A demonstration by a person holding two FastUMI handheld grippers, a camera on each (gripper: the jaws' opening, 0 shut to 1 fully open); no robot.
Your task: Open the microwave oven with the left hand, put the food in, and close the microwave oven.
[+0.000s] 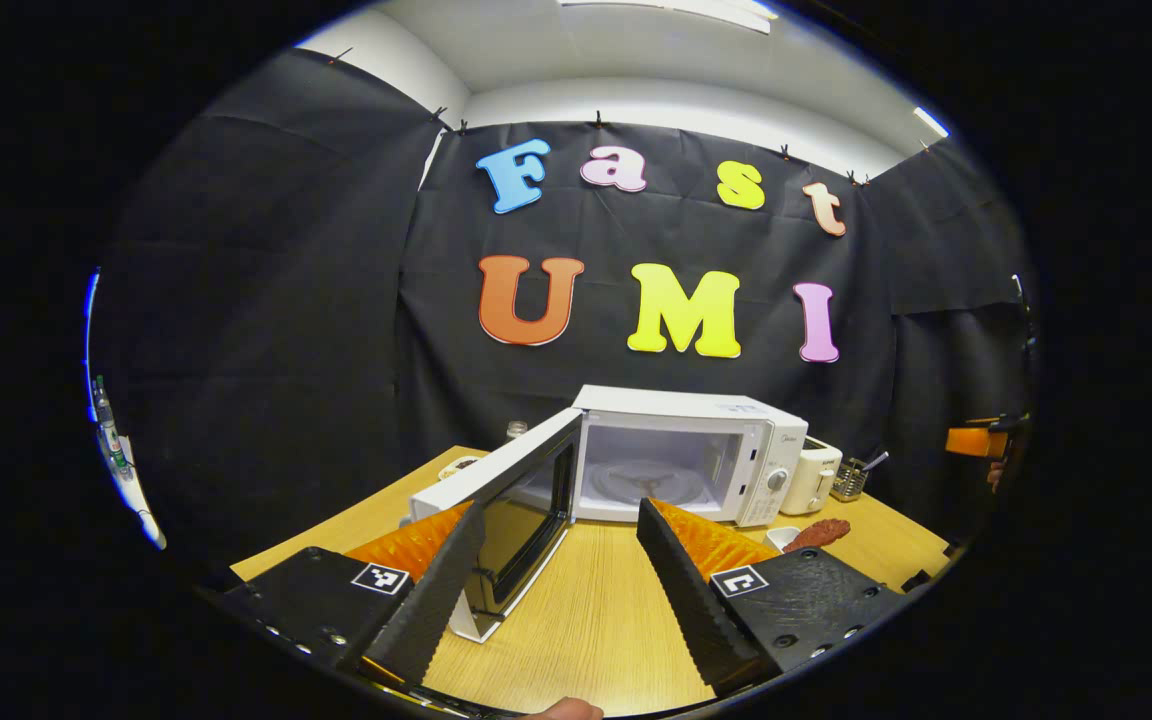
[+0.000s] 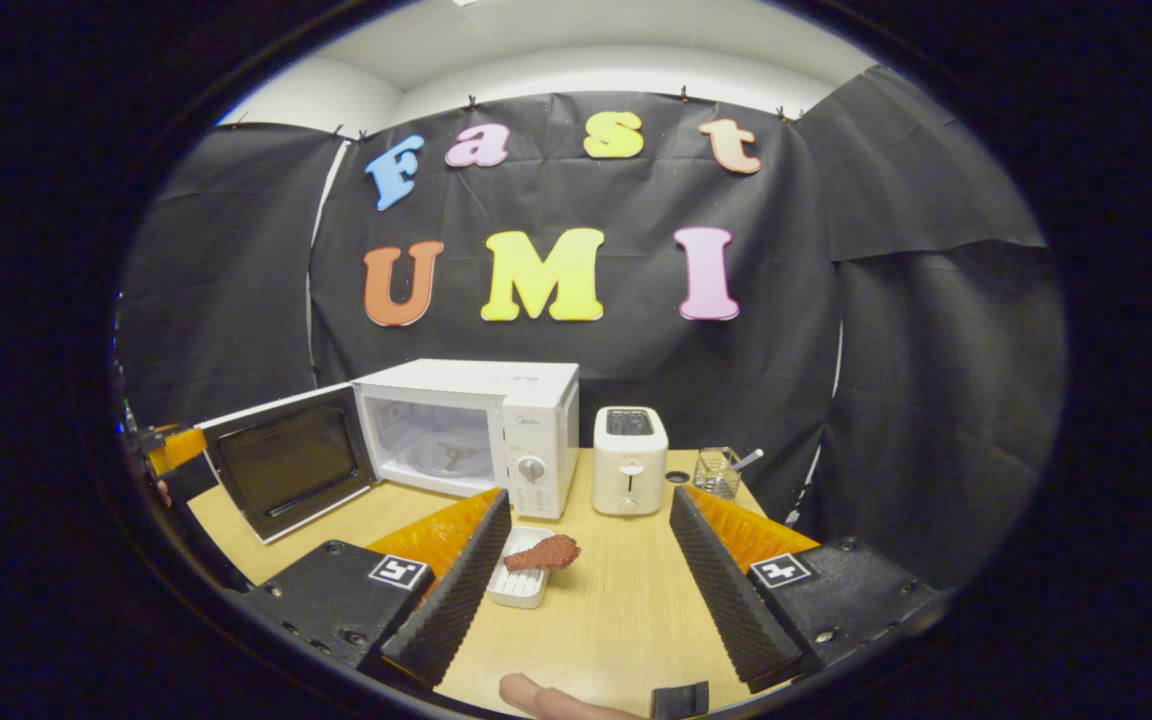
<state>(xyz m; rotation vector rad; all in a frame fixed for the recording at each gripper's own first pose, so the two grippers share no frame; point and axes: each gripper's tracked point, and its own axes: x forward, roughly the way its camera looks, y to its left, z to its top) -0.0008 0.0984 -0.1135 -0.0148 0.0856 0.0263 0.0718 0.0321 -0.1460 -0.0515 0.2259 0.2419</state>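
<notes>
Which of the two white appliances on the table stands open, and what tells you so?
The microwave oven: its door is swung wide to the side, showing the turntable inside. The toaster beside it has no door, only slots on top.

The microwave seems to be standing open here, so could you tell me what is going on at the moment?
A person holds a gripper in each hand at a wooden table. The microwave has its door swung wide open, and the turntable inside is bare. The food, a drumstick, lies on a small white tray in front of the microwave. The right gripper is open, pointed towards it. The left gripper is open too, holding nothing.
</notes>
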